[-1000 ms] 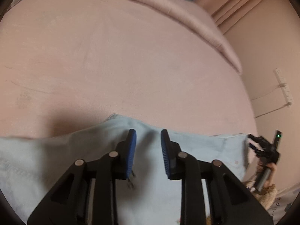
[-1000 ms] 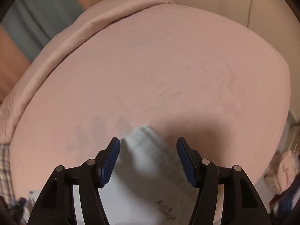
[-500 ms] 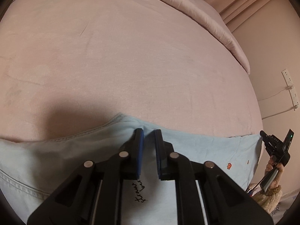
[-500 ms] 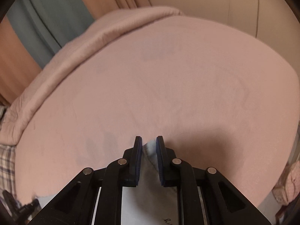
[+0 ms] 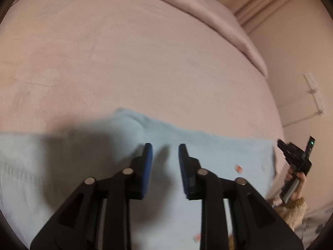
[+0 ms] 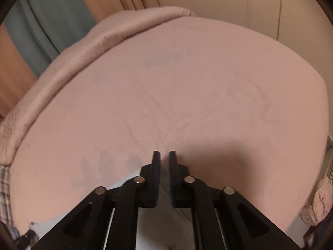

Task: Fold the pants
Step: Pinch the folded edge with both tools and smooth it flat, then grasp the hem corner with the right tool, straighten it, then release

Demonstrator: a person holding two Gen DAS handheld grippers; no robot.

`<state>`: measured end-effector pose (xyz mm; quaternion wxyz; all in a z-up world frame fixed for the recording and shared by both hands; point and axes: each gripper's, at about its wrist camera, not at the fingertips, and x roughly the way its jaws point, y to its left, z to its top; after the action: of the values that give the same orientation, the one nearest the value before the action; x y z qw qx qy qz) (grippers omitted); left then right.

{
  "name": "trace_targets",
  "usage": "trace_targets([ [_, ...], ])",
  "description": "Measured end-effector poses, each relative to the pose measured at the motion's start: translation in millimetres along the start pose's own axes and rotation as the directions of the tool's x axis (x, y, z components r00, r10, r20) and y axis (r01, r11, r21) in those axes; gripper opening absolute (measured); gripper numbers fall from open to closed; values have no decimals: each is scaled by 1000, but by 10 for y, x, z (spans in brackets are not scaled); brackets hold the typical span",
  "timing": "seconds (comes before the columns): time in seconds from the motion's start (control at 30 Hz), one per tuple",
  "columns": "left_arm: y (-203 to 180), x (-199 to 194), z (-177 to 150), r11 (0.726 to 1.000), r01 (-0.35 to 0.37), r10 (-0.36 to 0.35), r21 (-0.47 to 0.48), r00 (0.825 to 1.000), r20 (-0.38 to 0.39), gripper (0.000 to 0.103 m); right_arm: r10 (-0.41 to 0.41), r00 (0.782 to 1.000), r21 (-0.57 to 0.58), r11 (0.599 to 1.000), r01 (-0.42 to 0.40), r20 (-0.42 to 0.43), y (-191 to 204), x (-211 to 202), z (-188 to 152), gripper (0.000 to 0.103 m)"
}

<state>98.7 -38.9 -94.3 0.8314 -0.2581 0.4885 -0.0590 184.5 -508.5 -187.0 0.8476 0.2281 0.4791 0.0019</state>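
Observation:
Light blue pants [image 5: 218, 152] lie flat across the near part of a pink bed [image 5: 145, 62], with small red marks on the cloth. My left gripper [image 5: 165, 154] is open just above the pants, holding nothing. The right gripper [image 5: 295, 160] shows at the pants' right end in the left wrist view. In the right wrist view my right gripper [image 6: 164, 159] is shut on the edge of the pale pants cloth [image 6: 145, 225], which hangs below the fingers.
A rolled pink duvet [image 5: 208, 14] lies along the far edge of the bed. A wall with a power strip [image 5: 316, 93] stands to the right. Curtains [image 6: 52, 20] hang behind the bed. Plaid fabric [image 6: 4, 185] lies at the left.
My left gripper was shut on the pants half a second ago and has opened. My right gripper closed on the cloth edge and has stayed shut, moving forward.

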Motion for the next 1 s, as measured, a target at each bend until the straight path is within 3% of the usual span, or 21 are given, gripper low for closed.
trace_targets([
  [0.03, -51, -109, -86, 1000, 14, -14, 17, 1000, 7, 35, 2, 1000, 2, 1000, -2, 15, -26, -98, -10, 34],
  [0.1, -97, -256, -238, 999, 30, -30, 41, 999, 11, 44, -3, 999, 2, 1000, 3, 41, -99, -310, -82, 56],
  [0.2, -106, -382, -475, 997, 50, -49, 54, 999, -8, 45, -7, 999, 6, 1000, 7, 34, -246, -535, -299, 57],
  [0.37, -65, -398, -872, 996, 67, -62, 60, 995, -79, 44, -43, 999, 41, 998, 45, -33, -446, -555, -611, 57],
  [0.5, -10, -304, -1037, 997, 64, -59, 36, 991, -123, 43, -41, 997, 49, 998, 44, -58, -450, -472, -661, 44],
  [0.57, 13, -227, -1107, 998, 57, -54, 19, 987, -152, 43, -19, 998, 46, 999, 22, -65, -424, -449, -676, 43],
  [0.67, 15, -216, -1119, 998, 52, -48, 25, 990, -136, 43, -5, 996, 32, 999, 8, -86, -434, -442, -747, 36],
  [0.77, -1, -218, -1121, 998, 41, -35, 41, 991, -132, 43, -56, 994, 17, 998, 57, -93, -407, -370, -724, 17],
  [0.83, -15, -215, -1157, 998, 31, -24, 54, 991, -129, 44, -62, 996, 18, 998, 63, -69, -396, -402, -691, 5],
  [1.0, 6, -210, -1145, 998, 23, -15, 55, 991, -131, 44, -61, 998, 22, 998, 61, 33, -362, -693, -672, 3],
])
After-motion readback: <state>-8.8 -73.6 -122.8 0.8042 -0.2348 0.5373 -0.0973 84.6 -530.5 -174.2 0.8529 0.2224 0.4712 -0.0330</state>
